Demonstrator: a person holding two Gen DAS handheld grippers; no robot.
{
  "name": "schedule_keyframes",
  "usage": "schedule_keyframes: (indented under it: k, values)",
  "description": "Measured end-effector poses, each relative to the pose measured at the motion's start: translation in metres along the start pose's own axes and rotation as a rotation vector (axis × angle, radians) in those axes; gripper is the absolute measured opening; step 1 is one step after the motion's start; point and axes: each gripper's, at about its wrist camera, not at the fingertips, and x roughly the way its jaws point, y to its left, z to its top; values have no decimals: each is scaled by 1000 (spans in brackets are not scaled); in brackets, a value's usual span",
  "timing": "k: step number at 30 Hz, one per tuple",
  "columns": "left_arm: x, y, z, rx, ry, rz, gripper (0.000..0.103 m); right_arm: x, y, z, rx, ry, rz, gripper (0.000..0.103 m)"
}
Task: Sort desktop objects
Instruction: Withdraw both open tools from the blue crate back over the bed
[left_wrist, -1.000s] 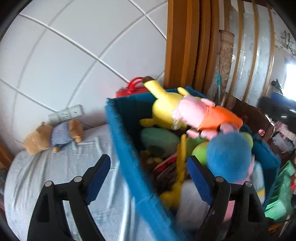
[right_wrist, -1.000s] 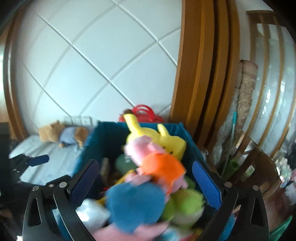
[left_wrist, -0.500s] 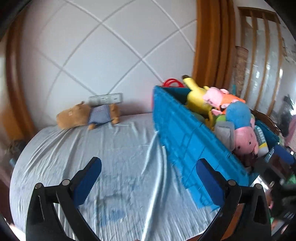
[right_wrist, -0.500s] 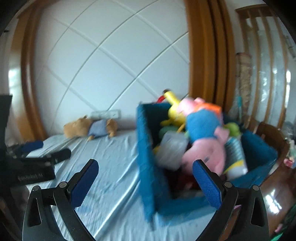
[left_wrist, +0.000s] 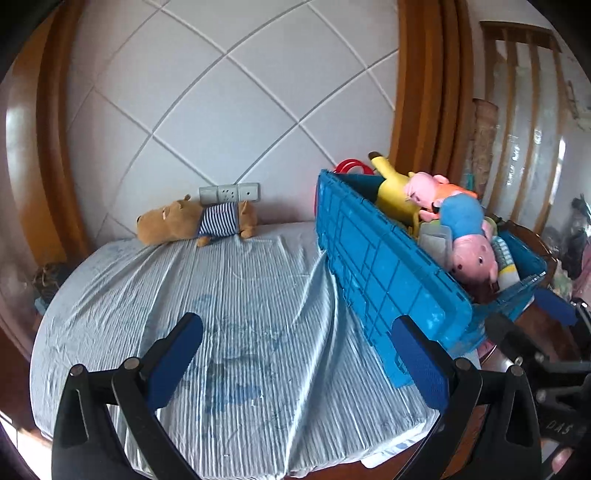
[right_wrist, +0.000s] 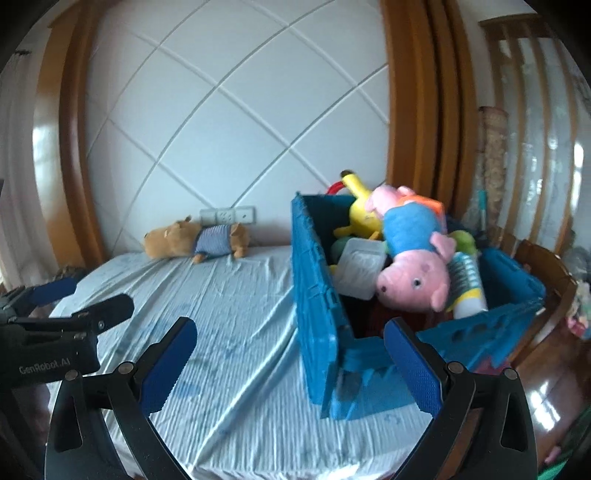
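A blue plastic crate (left_wrist: 384, 273) stands on the right of a table under a light blue striped cloth (left_wrist: 236, 302); it also shows in the right wrist view (right_wrist: 317, 295). It is heaped with toys: a pink pig plush in a blue shirt (right_wrist: 413, 266), a yellow plush (right_wrist: 362, 210), a clear box (right_wrist: 358, 273). A brown bear plush in a striped shirt (left_wrist: 195, 221) lies at the far edge by the wall. My left gripper (left_wrist: 295, 362) is open and empty over the cloth. My right gripper (right_wrist: 291, 365) is open and empty before the crate.
A white tiled wall with a socket strip (left_wrist: 229, 192) backs the table. A wooden frame (left_wrist: 421, 88) rises behind the crate. A red handle (left_wrist: 351, 166) shows behind the crate. A dark wooden chair (right_wrist: 543, 273) stands at the right.
Both grippers have pulled back from over the crate, so the whole table and crate now show. The heap of toys has shifted, with the pink pig now hanging head down at the front.
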Motion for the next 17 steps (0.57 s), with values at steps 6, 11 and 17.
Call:
schedule_keyframes:
  k: [6,11,17]
  values:
    - [-10,13,-6,6,-6,-21,103,-8,11,-3,22,-8,-39,103]
    - [-16,20,-9,22,-12,-35,103,-8,22,-4,20,-10,-39,103]
    - [-18,24,-9,25,-17,-46,103,-7,27,-3,24,-12,-49,103]
